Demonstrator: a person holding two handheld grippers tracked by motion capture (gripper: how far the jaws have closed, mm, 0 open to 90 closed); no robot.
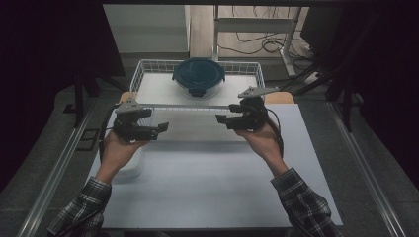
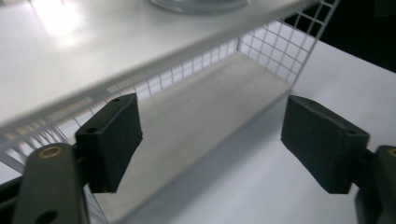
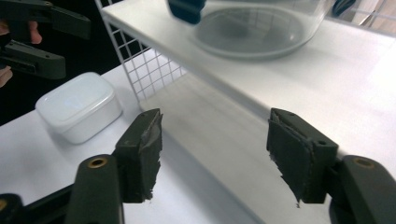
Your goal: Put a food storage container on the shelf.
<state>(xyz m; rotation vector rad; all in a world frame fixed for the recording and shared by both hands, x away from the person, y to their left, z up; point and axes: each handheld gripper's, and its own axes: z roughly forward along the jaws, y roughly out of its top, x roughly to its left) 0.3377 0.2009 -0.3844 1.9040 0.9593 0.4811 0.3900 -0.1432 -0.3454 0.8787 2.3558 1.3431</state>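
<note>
A: With both jaw pairs released and empty, we hold the left gripper and right gripper before the white wire-mesh shelf rack; the round clear glass container with dark blue lid sits on its top board.

B: Agreed. We risk nudging the rack's front rail and jolting the container.

text: none legible | labels: none | brands: none | numbers: none | signs: none
</note>
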